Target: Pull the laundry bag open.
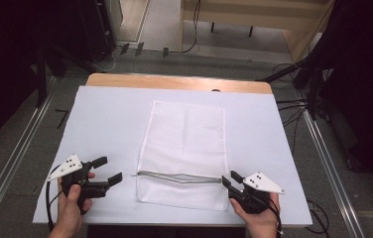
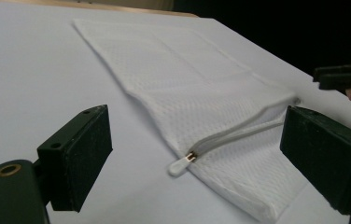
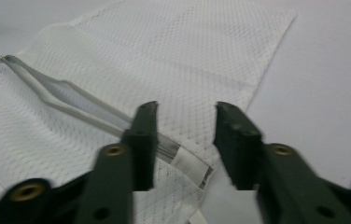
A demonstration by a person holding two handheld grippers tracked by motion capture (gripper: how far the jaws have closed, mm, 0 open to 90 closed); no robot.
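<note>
A white mesh bag point(image 1: 182, 144) lies flat on the white table cover point(image 1: 105, 124), its zipper point(image 1: 177, 176) running across near the front and gaping slightly. My left gripper point(image 1: 111, 168) is open, a short way left of the bag. In the left gripper view the zipper pull point(image 2: 178, 165) lies on the cover between my wide-apart jaws point(image 2: 197, 154), untouched. My right gripper point(image 1: 229, 178) is at the zipper's right end. In the right gripper view it point(image 3: 186, 112) stands open over the bag point(image 3: 173, 51), with the zipper's end tab point(image 3: 190, 165) low between the jaws, not pinched.
The wooden table edge point(image 1: 174, 82) shows behind the white cover. Dark stands and cables point(image 1: 298, 106) sit on the floor to the right, and rails run along both sides. A hand holds each gripper at the table's front edge.
</note>
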